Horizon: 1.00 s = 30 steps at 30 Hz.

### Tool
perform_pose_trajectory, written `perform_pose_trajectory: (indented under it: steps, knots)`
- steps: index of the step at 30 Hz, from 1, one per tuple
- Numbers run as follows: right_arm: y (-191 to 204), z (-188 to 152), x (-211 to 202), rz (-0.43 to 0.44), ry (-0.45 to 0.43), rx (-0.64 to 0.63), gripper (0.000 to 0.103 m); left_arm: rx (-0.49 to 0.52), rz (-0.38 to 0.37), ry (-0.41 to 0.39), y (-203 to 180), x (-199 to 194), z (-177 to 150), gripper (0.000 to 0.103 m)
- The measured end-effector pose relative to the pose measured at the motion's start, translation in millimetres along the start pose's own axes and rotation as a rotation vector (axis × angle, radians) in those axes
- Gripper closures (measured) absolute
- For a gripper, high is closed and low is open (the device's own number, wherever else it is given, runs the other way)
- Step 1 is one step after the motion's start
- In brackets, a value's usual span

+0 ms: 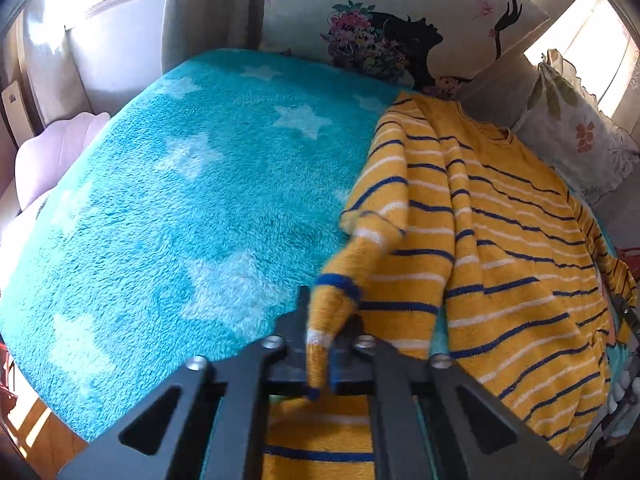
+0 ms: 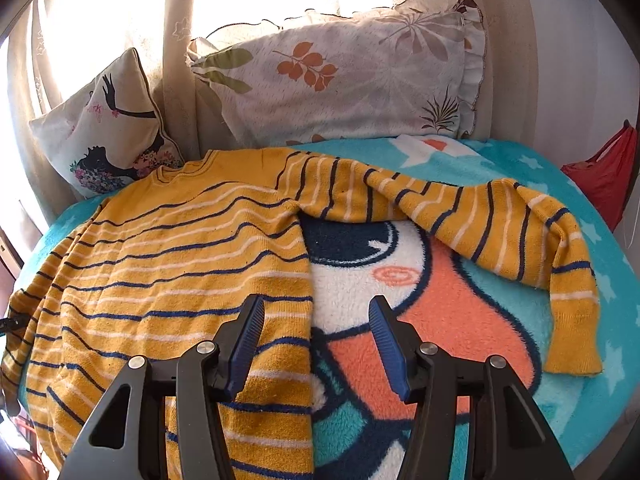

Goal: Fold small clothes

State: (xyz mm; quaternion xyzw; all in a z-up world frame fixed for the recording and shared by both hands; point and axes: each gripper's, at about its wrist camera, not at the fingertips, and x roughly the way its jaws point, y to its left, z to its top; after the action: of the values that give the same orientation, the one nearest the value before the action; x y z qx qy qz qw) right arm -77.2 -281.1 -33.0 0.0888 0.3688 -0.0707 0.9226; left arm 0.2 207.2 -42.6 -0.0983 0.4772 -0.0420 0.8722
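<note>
Sleeve fabric fills the grip of the left tool (image 1: 320, 344) in the left wrist view: its two black fingers are pressed together on the cuff end of one sleeve (image 1: 340, 300) of the yellow striped sweater (image 1: 500, 248), and the knit runs up from the pinch toward the shoulder. The sweater's body lies to the right of that tool, bunched along its near edge, on a fluffy turquoise blanket (image 1: 180, 200) with pale stars. A cushion printed with a dark silhouette and flowers (image 1: 400, 28) leans behind the blanket. Only this view shows the wide bare stretch of blanket to the left of the garment, and the pinched sleeve.

From the right wrist view, the right tool (image 2: 318, 314) stands spread, its blue-padded fingers (image 2: 250, 344) apart with nothing between them. Its left finger hovers over the sweater's lower side edge; its right one is over the blanket's cartoon print in white, orange and navy (image 2: 420, 300). Only here does the other sleeve (image 2: 500, 232) show, stretched out to the right across the blanket, its cuff hanging toward the near edge. A leaf-patterned pillow (image 2: 340, 76) stands behind against the curtains (image 2: 176, 20), beside the silhouette cushion, and a red bag (image 2: 604, 168) hangs at far right.
</note>
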Motion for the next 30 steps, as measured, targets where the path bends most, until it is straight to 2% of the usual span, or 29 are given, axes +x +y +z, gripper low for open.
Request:
perform_pose_trajectory:
  steps: [1,6,8,9,10,12,14,16,18,19,22,24,27,30]
  knots:
    - [-1,0,0,-0.004,0.002,0.000,0.044,-0.019,0.025,-0.015,4,-4,6,0.099]
    - [-8,0,-2,-0.014,-0.003,0.037,0.044,-0.097,0.252,-0.142,44,-25,66,0.098]
    - [-9,-1,-1,-0.015,-0.001,0.049,0.044,-0.126,0.325,-0.171,60,-23,89,0.087]
    - [-10,-1,0,-0.011,0.003,0.057,0.044,-0.135,0.339,-0.173,67,-22,97,0.084]
    - [-10,-2,1,-0.002,0.009,0.065,0.044,-0.141,0.326,-0.170,72,-20,102,0.081]
    - [-10,-4,1,0.021,0.021,0.082,0.044,-0.179,0.237,-0.156,81,-22,104,0.078]
    - [-10,-7,0,0.042,0.031,0.085,0.044,-0.225,0.164,-0.152,83,-32,92,0.072]
    - [-11,-10,-3,0.061,0.037,0.078,0.044,-0.231,0.071,-0.157,72,-45,72,0.068]
    - [-13,-15,-6,0.089,0.048,0.074,0.044,-0.208,-0.014,-0.162,53,-60,47,0.059]
    - [-14,-17,-8,0.114,0.057,0.077,0.044,-0.195,-0.050,-0.165,41,-67,32,0.052]
    - [-20,-29,-10,0.220,0.097,0.115,0.044,-0.137,-0.164,-0.150,5,-80,-11,0.040]
    - [-21,-38,-11,0.272,0.124,0.133,0.044,-0.121,-0.248,-0.118,-16,-80,-39,0.039]
    - [-19,-52,-12,0.281,0.153,0.136,0.044,-0.113,-0.352,-0.052,-44,-67,-72,0.039]
    - [-18,-65,-19,0.318,0.145,0.142,0.041,-0.089,-0.384,0.011,-68,-51,-97,0.039]
